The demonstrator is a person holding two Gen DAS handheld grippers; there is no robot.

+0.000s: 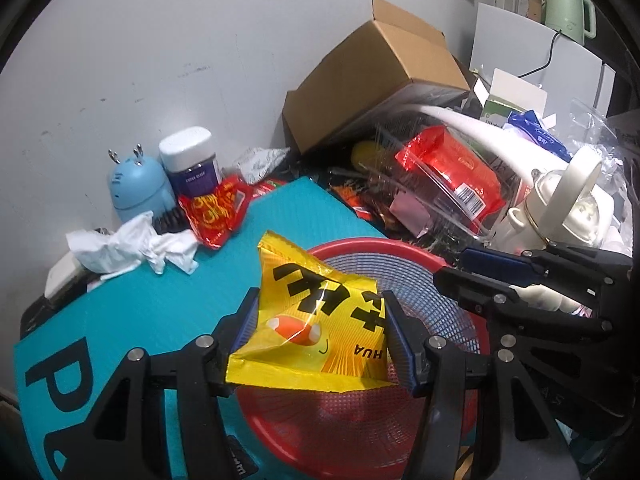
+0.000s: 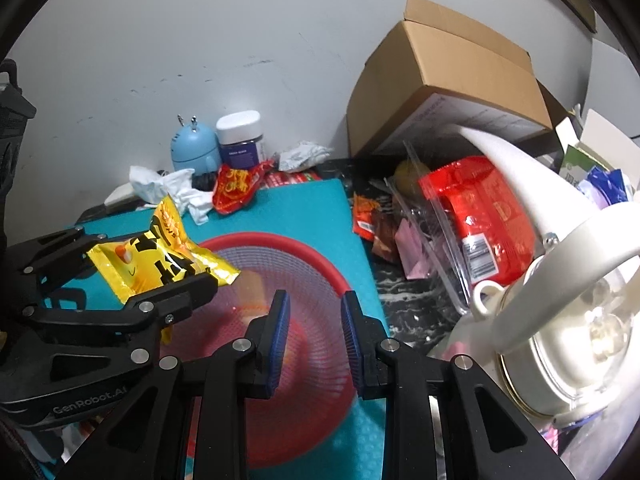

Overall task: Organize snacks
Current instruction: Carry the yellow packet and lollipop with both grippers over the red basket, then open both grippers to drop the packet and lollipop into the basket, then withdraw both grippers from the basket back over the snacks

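Left wrist view: left gripper (image 1: 320, 334) fingers clamped on yellow crinkled snack packet (image 1: 316, 320), above round red mesh plastic basket (image 1: 400, 252) on teal mat.

Right wrist view: right gripper (image 2: 314, 340) fingers drawn in, nothing between, over basket (image 2: 312, 248); packet (image 2: 160, 264) at basket's left rim.

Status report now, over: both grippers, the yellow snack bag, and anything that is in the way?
Left gripper shut on yellow snack bag, above red basket. Right gripper empty, jaws nearly shut, over basket too. Basket empty, nothing blocking.
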